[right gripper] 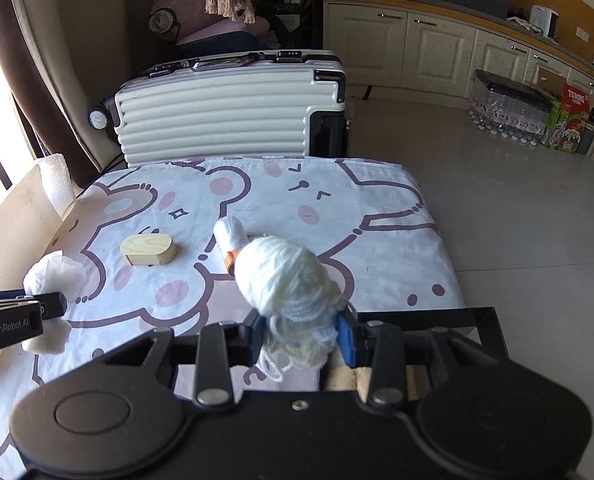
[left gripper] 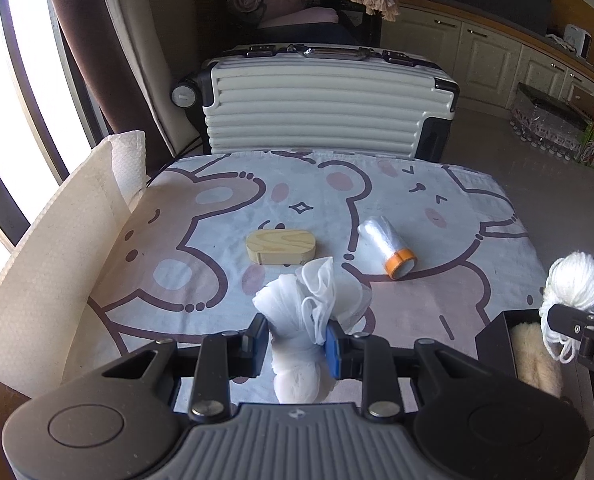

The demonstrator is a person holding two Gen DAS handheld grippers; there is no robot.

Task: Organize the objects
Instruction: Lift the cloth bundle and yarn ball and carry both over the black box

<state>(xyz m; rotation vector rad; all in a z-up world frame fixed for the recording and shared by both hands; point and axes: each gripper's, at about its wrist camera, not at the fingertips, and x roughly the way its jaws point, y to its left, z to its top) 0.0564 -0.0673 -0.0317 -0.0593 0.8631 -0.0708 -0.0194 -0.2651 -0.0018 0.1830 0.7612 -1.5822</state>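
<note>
While both tools are loaded, the step in hand looks like carrying two soft items toward the black box [right gripper: 485, 320] at the near right edge of the table. The left gripper [left gripper: 297, 340] is clamped tight on a white mesh bath pouf [left gripper: 313, 300], whose ruffles bulge up and ahead of its blue pads. The right gripper [right gripper: 303, 338] is closed on a ball of white yarn [right gripper: 285, 276]; most of the ball stands ahead of and above its fingers, and loose strands hang below them.

That box lies directly under and just behind the right gripper's fingers, with something tan and fluffy [right gripper: 361, 378] already inside. From the left gripper, the same box [left gripper: 497, 332] sits off to its right, near but apart.

Probably the next move is to bring the yarn over the box opening and let go without the trailing strands snagging on the pads; the pouf would then need to cross rightward to follow.

Ahead of both tools, on the cartoon-bear tablecloth [left gripper: 201, 264], a wooden oval case [left gripper: 281, 246] and a roll of clear plastic bags with an orange end [left gripper: 385, 246] lie unheld, well apart from the box.
</note>
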